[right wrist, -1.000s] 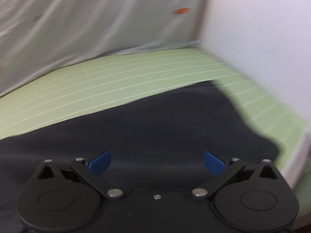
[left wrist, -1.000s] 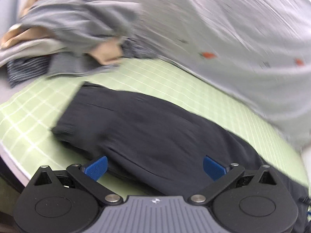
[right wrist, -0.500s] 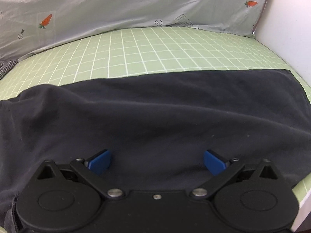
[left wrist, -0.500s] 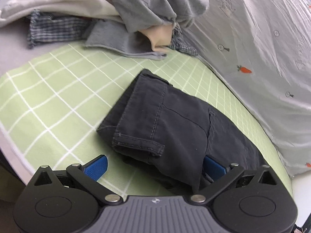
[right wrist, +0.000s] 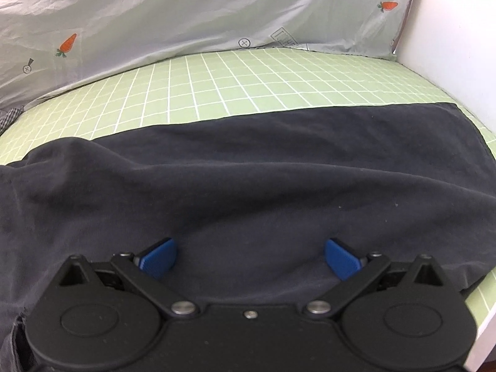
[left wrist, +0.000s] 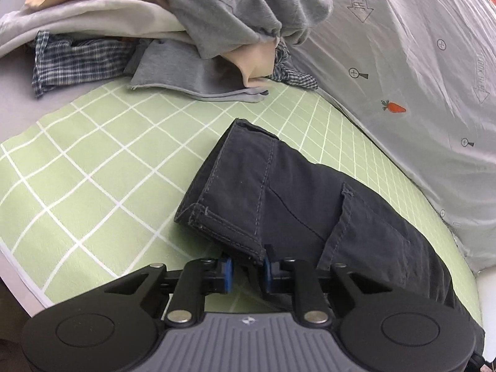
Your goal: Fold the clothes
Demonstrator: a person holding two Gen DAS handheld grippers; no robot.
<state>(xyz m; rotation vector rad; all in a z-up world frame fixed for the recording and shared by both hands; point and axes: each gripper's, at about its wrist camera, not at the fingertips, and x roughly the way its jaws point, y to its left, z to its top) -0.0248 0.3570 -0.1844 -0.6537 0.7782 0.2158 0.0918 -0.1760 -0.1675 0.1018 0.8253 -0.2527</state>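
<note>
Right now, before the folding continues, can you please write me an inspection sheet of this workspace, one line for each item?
Surface: light green sheet with a white grid, flat, on a bed.
Job's things: dark navy cotton trousers lying across the sheet, waistband end near the left gripper.
Clutter: heap of unfolded clothes, grey, beige, white and blue checked, at the far edge of the sheet.
Grippers: left gripper closing, blue pads at the waistband corner, cloth between them; right gripper open over the trouser leg, holding nothing.
Cables: nothing seen.
Surroundings: pale grey duvet with small carrot prints behind the sheet; white board at the right side.
</note>
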